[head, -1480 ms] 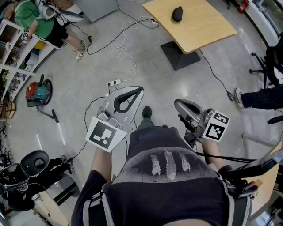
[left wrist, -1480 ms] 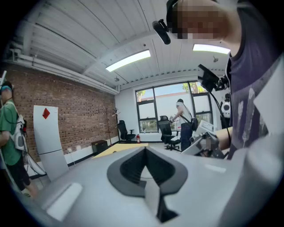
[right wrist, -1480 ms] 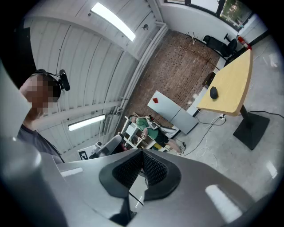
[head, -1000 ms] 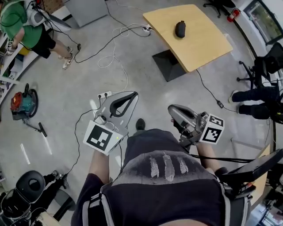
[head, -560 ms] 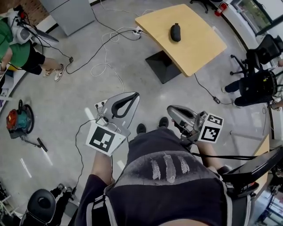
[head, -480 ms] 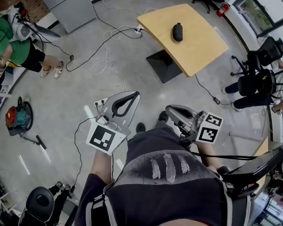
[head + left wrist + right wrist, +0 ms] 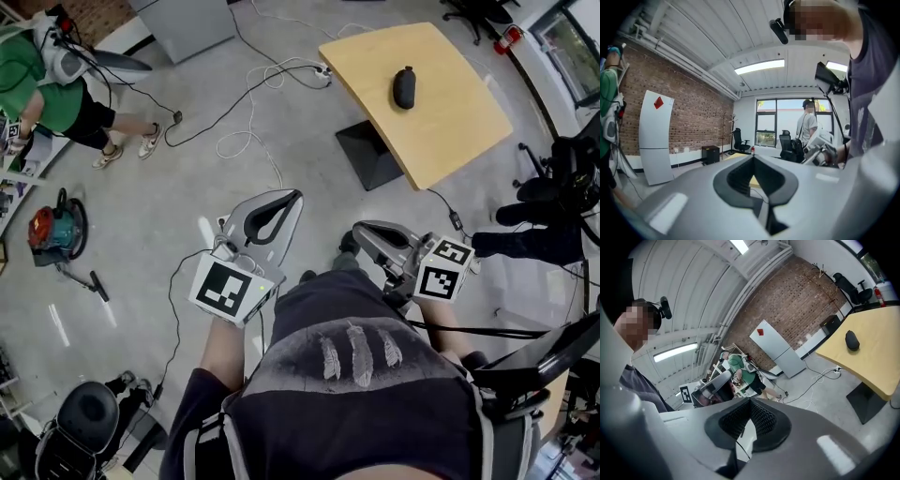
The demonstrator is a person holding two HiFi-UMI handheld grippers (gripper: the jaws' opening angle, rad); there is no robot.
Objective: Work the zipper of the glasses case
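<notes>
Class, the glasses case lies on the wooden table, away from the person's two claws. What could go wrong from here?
1. White cables lie on the floor before the table; a foot could catch.
2. The left claw and right claw are shut and empty; they must open first.
3. The case lies unbraced and may slide when tugged.

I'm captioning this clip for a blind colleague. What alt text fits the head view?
Seen from above, a person holds a left gripper and a right gripper, both shut and empty, over a grey floor. Ahead stands a wooden table with a dark case on it, well apart from both grippers. Cables trail across the floor.
</notes>
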